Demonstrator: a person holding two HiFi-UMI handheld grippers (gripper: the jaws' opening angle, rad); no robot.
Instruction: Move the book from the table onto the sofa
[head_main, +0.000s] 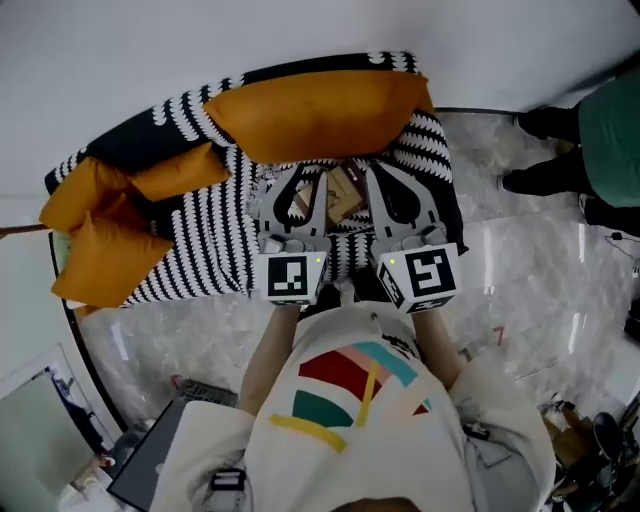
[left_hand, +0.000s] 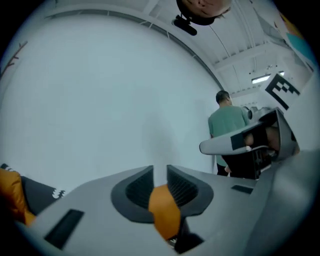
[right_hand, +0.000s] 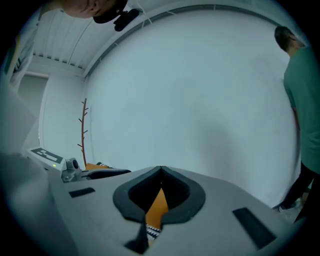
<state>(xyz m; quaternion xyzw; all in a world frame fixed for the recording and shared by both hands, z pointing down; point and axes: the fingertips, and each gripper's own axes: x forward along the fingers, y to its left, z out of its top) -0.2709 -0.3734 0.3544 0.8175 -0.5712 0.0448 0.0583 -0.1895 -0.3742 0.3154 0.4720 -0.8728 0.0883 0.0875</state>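
Note:
A brown book (head_main: 346, 196) lies on the black-and-white striped sofa (head_main: 215, 250), just in front of the long orange cushion (head_main: 320, 115). My two grippers hang side by side above it, both pointing at the white wall. The left gripper (head_main: 300, 178) (left_hand: 160, 171) stands open by a narrow gap; only orange cushion shows through it. Beside it, the right gripper (head_main: 395, 178) (right_hand: 160, 170) is shut, tips touching, with nothing in it. Each gripper view also catches the other gripper at its edge.
More orange cushions (head_main: 100, 235) are piled at the sofa's left end. A person in a green shirt (head_main: 610, 125) (left_hand: 227, 125) stands on the marble floor (head_main: 540, 290) to the right. A dark laptop (head_main: 150, 462) lies at lower left. A bare twig (right_hand: 83, 130) stands by the wall.

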